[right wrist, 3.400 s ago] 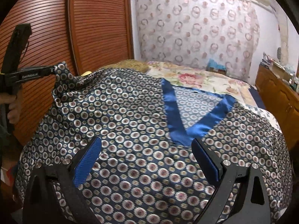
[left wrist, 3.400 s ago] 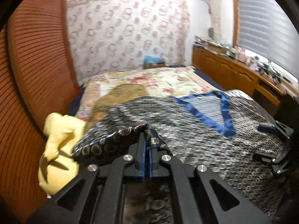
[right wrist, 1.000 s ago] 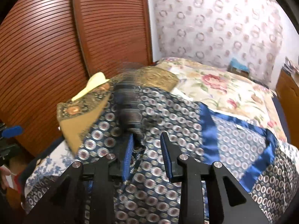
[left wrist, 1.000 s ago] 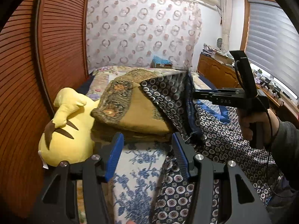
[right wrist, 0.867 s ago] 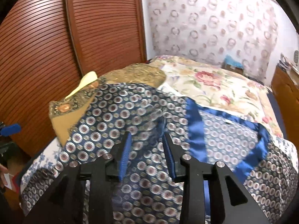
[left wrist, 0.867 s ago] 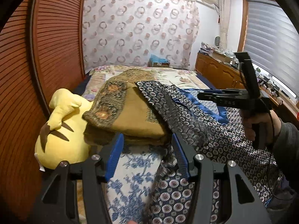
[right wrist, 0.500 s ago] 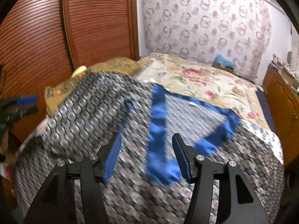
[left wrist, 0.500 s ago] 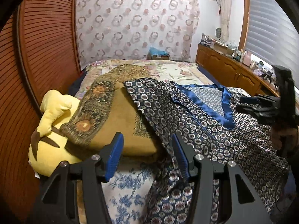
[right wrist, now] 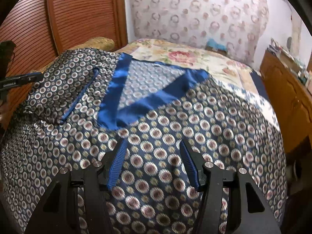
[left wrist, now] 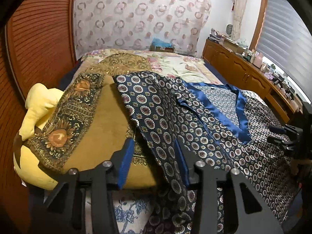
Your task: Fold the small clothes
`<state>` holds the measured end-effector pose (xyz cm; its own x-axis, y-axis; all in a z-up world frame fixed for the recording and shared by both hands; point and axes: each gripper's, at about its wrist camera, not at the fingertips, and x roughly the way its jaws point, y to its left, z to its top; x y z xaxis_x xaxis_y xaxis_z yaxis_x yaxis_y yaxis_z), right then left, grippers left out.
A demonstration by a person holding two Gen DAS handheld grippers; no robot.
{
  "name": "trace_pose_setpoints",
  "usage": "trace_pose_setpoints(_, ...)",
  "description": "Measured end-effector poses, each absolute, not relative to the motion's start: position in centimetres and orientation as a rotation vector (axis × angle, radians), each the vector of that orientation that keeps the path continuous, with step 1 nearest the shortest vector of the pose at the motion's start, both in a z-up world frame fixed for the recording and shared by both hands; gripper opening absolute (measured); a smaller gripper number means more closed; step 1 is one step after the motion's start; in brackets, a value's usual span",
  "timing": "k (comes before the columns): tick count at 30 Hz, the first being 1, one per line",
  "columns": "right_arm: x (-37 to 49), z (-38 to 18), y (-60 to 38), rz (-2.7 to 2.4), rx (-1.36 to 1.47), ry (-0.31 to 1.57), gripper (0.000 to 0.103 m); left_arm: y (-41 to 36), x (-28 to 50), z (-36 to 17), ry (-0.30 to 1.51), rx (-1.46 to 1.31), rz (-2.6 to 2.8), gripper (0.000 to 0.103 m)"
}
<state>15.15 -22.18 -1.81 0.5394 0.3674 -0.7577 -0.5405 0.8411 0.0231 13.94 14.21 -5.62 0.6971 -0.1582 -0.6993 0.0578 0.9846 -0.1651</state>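
One navy satin circle-print top (left wrist: pixel 224 136) with blue V-neck trim covers the bed. The left gripper (left wrist: pixel 154 156) is closing around its folded-over sleeve edge; the right gripper (right wrist: pixel 153 161) hovers spread, pinching nothing.

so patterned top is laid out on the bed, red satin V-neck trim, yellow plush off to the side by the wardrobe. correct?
Not quite: the V-neck trim is blue satin, not red, as the right wrist view shows. The rest holds: the patterned top lies spread on the bed, and the yellow plush sits at the side by the wardrobe.

Window daylight at right; fisheye-bent edges; right wrist view seems motion-blurred.
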Motion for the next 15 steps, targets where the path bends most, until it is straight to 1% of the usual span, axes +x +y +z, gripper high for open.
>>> trace_pose_setpoints(1, 15.1, -1.9, -22.5, 0.542, -0.217, 0.846, 0.058, 14.2, 14.1, -5.7, 0.794, -0.135, -0.119, 0.033)
trace_pose_setpoints(3, 14.9, -2.1, -23.2, 0.539, -0.206, 0.851, 0.058, 14.2, 14.4, -5.8, 0.802, -0.132, -0.115, 0.025)
trace_pose_setpoints(4, 14.8, -2.1, -23.6, 0.537, -0.201, 0.850, 0.058, 14.1, 14.4, -5.8, 0.806, -0.129, -0.115, 0.023)
trace_pose_setpoints(9, 14.2, -1.7, -25.3, 0.523, -0.167, 0.836, 0.058, 13.8, 14.5, -5.7, 0.806, -0.119, -0.137, 0.000)
trace_pose_setpoints(15, 13.6, -0.8, -27.6, 0.505, -0.127, 0.816, 0.058, 14.9, 14.7, -3.9, 0.752, -0.091, -0.073, 0.000)
